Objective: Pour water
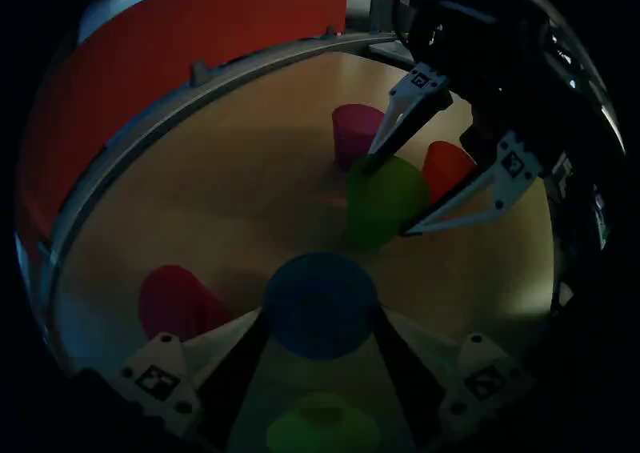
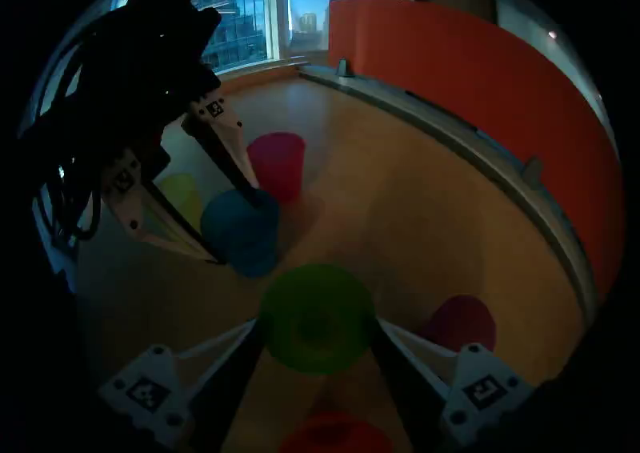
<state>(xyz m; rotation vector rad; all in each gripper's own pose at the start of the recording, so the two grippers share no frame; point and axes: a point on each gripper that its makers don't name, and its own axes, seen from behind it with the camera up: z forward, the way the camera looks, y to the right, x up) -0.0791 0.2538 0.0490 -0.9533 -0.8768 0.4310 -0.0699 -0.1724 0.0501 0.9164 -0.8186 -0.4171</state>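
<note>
Two grippers face each other over a wooden table [image 1: 240, 205], seen in dim light. A red panel [image 1: 184, 53] is stood behind the grey rail [image 1: 200, 85] that runs along the table's long edge. A window [image 2: 240, 21] is seen past one end of the table.

A blue cup [image 1: 320, 305] is clasped by the left gripper [image 1: 320, 317], whose fingers [image 1: 224, 337] are spread just as wide as the cup and pressed on its two sides. A green cup [image 2: 316, 317] is clasped in the same way by the right gripper [image 2: 316, 325]. Both cups are plain and tapered. Their contents cannot be told, nor whether they are lifted off the wood.

The two held cups are near each other, with bare wood between them. A magenta cup [image 1: 356, 133] and an orange cup [image 1: 446, 169] are stood just behind the green cup. A red cup [image 1: 172, 301] is just beside the blue cup, and a yellow-green cup [image 2: 182, 197] is behind the left gripper. Open tabletop is left between the cups and the rail.
</note>
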